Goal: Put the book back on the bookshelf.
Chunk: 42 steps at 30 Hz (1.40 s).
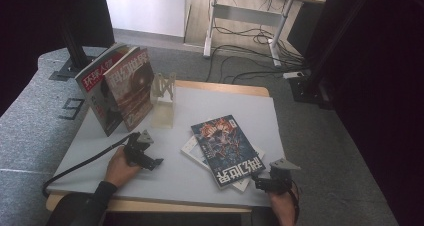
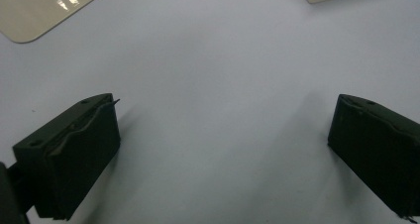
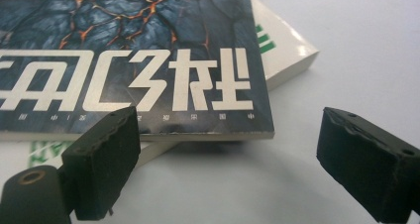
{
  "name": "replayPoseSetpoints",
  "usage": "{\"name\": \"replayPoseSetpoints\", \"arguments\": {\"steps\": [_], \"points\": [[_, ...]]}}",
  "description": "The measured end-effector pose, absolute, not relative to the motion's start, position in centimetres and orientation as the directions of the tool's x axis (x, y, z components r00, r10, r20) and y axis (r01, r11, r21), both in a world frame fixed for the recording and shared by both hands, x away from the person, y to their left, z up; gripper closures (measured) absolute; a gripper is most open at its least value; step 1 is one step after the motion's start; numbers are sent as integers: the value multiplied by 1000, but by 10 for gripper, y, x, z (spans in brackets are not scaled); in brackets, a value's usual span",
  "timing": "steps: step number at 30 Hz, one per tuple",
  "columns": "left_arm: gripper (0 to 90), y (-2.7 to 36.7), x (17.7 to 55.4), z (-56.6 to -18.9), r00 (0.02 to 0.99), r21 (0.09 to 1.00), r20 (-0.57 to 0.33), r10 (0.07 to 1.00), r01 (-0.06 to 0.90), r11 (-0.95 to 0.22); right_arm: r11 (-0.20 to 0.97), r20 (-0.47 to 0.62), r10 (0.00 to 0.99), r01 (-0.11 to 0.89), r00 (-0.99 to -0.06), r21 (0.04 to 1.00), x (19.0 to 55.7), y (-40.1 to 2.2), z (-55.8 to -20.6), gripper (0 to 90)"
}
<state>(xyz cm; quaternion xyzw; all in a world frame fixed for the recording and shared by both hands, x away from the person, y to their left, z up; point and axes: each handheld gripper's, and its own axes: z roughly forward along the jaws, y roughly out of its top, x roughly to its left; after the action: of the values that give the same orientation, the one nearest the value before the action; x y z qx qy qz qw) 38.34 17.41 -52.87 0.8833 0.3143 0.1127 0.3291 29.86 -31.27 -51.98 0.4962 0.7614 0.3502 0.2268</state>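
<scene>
The grey table (image 1: 165, 166) fills the middle of the high view, with its wooden edge showing along the far and near sides. At its far left two magazines stand upright and lean together: a red-titled magazine (image 1: 95, 78) on the outside and a brown-covered magazine (image 1: 131, 86) just beside it, propped against a pale wooden rack (image 1: 164, 88) whose flat base lies on the table.

Near the right front of the table lies your dark blue magazine (image 1: 227, 148), cover up, its white title turned toward you. It rests on top of a white book (image 1: 192, 148), which sticks out beneath it at the far left and at the near corner. In the right gripper view the magazine's (image 3: 129, 50) near edge lies just ahead of the jaws, with the white book's (image 3: 285, 48) corner showing past it.

Your right gripper (image 1: 261, 183) sits at the near right corner of the magazine; in the right gripper view (image 3: 225, 157) its jaws stand wide apart with nothing pressed between them, one jaw at the magazine's edge.

Your left gripper (image 1: 152, 162) rests on bare table left of the stack, well apart from it; in the left gripper view (image 2: 225, 140) its jaws are spread wide over the plain grey surface and hold nothing
</scene>
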Motion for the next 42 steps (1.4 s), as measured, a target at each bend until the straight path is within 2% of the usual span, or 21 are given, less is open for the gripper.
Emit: {"name": "replayPoseSetpoints", "arguments": {"steps": [4, 6, 14, 17, 24, 42], "points": [[0, 174, 383, -529, 777, 653, -8, 629, 480, -586, 243, 13, 922, 604, -387, 759, 304, -318, -520, 98], [0, 174, 383, -529, 777, 653, -8, 629, 480, -585, 245, 15, 922, 612, -387, 752, 305, -320, -520, 132], [0, 174, 383, -529, 777, 653, -7, 629, 480, -585, 281, 17, 895, 591, -446, 756, 308, -316, -507, 126], [0, 174, 383, -529, 777, 653, -8, 629, 480, -585, 309, 2, 882, 582, -471, 753, 318, -308, -504, 109], [0, 174, 383, -529, 777, 653, -7, 629, 480, -586, 358, -25, 859, 565, -511, 743, 348, -290, -501, 0], [0, 174, 383, -529, 777, 654, -8, 630, 480, -585, 397, 2, 827, 585, -563, 707, 423, -243, -503, 0]]}}
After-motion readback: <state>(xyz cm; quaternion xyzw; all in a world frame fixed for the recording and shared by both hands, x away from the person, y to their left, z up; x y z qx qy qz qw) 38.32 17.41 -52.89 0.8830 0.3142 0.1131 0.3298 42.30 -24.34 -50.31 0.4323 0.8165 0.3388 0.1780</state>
